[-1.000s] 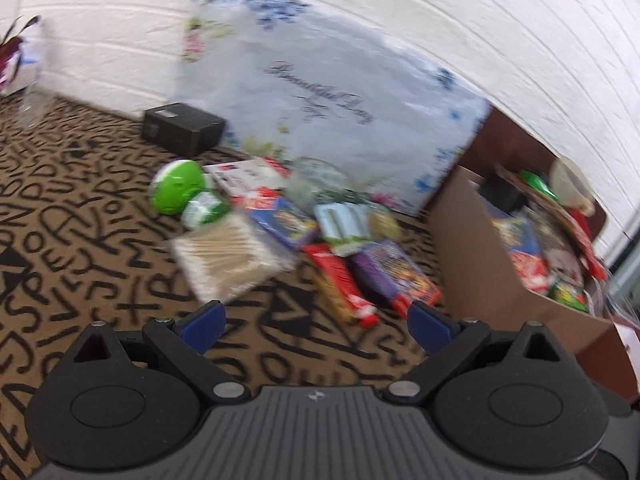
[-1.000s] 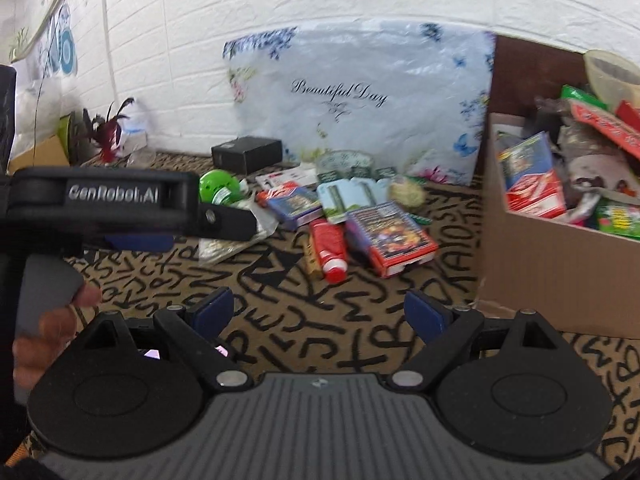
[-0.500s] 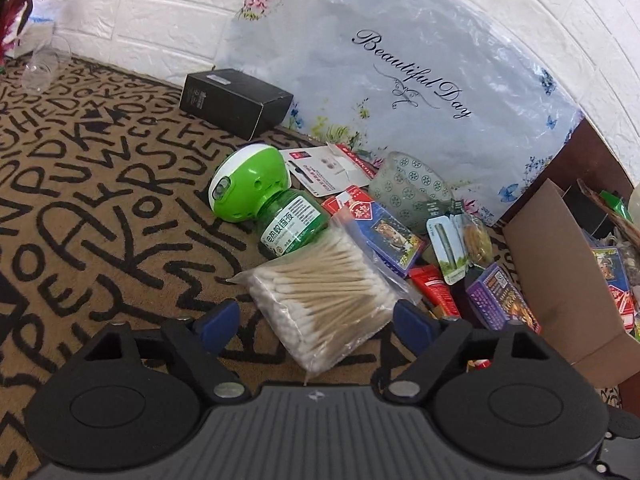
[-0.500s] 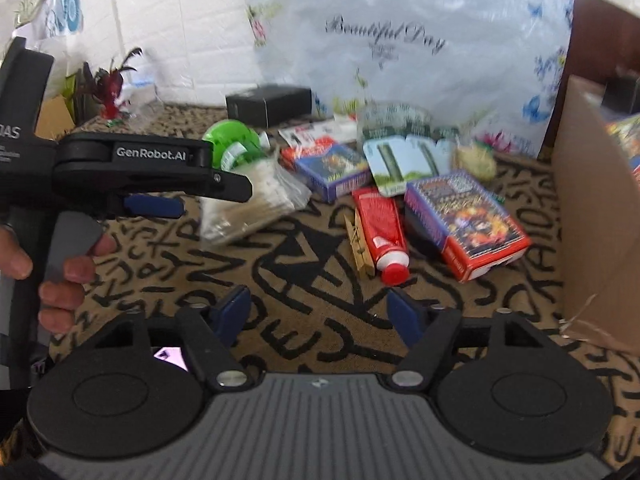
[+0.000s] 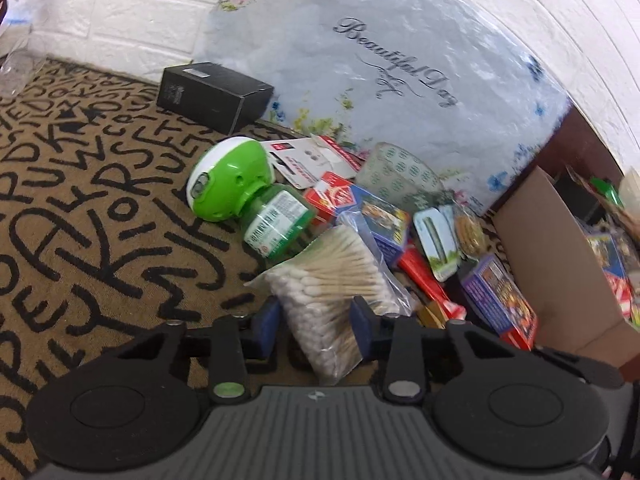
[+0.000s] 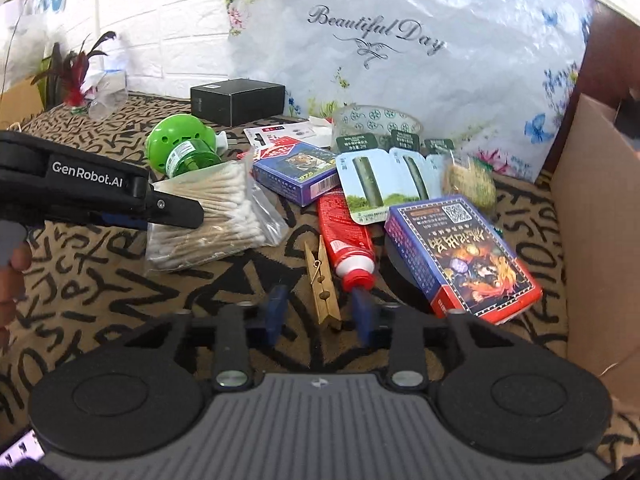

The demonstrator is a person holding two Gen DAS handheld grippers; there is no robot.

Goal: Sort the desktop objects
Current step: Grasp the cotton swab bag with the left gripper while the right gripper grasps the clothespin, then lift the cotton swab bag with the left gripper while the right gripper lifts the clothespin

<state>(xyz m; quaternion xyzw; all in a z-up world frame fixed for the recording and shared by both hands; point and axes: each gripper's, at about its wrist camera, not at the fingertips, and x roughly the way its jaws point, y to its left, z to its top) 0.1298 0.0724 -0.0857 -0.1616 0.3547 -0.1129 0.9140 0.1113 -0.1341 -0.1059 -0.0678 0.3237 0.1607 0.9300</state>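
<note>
Left tongs (image 5: pixel 316 322), just closing, pinched the bag of cotton swabs (image 5: pixel 334 280) at lower centre. Right tongs (image 6: pixel 318 314), also closing, straddled the wooden clothespin (image 6: pixel 322 284) on the counter (image 6: pixel 120 300); pad contact unclear.

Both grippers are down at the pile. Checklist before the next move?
1. Left gripper on the clear bag of cotton swabs: jaws have just been closing and the pads meet both sides of the bag's near end. Ok.
2. Left grip firm enough to lift the soft bag: cannot tell.
3. Right gripper on the wooden clothespin: jaws have just been closing and the pin lies between them, with gaps on both sides. Not ok.
4. Right gripper clear of neighbours: the red tube has its cap beside one finger. Not ok.
5. Brown cardboard box open and beside the pile: ok.
</note>
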